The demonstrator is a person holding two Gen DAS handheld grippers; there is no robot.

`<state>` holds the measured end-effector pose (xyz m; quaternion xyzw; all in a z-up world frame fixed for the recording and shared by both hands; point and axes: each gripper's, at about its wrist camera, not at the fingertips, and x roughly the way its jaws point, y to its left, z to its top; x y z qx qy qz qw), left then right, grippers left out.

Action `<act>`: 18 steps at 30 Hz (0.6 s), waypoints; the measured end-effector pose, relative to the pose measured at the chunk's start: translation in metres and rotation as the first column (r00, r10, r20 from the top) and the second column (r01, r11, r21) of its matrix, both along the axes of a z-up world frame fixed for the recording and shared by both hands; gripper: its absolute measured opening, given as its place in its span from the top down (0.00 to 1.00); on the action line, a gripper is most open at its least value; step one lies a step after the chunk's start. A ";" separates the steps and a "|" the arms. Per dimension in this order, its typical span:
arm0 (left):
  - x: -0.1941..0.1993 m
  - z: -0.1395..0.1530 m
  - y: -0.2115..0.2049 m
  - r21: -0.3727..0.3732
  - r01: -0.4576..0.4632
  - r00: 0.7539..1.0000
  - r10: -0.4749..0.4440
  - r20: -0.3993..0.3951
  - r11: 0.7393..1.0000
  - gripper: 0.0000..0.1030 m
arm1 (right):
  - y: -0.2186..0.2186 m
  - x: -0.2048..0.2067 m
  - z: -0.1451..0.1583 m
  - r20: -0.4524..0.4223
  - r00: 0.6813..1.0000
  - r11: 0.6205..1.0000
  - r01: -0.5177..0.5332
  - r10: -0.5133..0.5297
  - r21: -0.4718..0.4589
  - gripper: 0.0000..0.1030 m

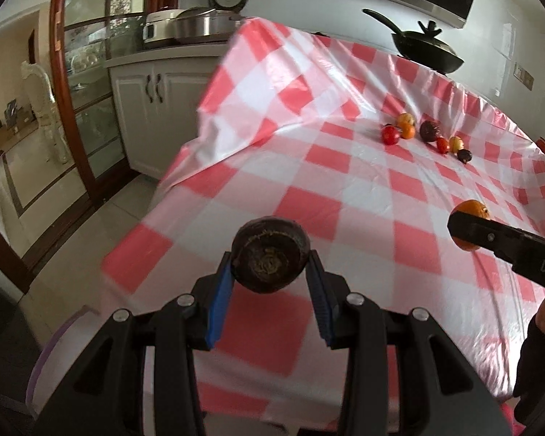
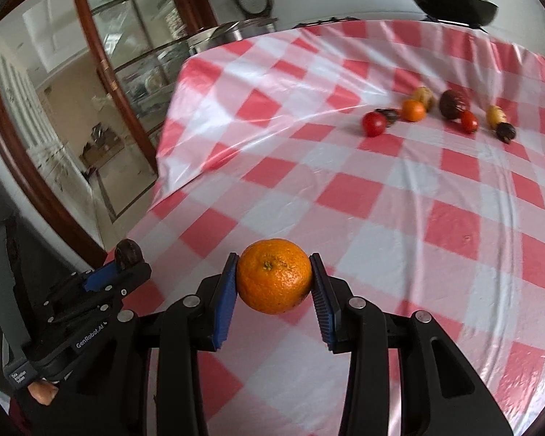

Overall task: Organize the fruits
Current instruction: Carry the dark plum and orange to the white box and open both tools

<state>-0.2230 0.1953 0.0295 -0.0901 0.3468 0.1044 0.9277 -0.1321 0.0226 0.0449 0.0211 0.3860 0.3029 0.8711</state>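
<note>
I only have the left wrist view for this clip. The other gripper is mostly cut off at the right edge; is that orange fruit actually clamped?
Observer: Yes. The right gripper pinches the round orange tangerine between both blue pads.
Operator: Is its stem visible?
Observer: Yes, the stem end faces the right wrist camera.
Operator: Anything hidden among the far fruits?
Observer: A small dark fruit lies just behind the left red tomato.

tablecloth [image 2: 381, 196]: red-white check | mangosteen [image 1: 270, 254]: seemingly dark purple-brown | orange [image 2: 274, 276]: orange
</note>
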 end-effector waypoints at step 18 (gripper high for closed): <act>-0.106 -0.018 0.073 -0.024 -0.192 0.981 0.191 -0.032 0.981 0.61 | 0.104 -0.094 -0.009 0.071 0.927 0.924 -0.356 0.367 -0.138 0.62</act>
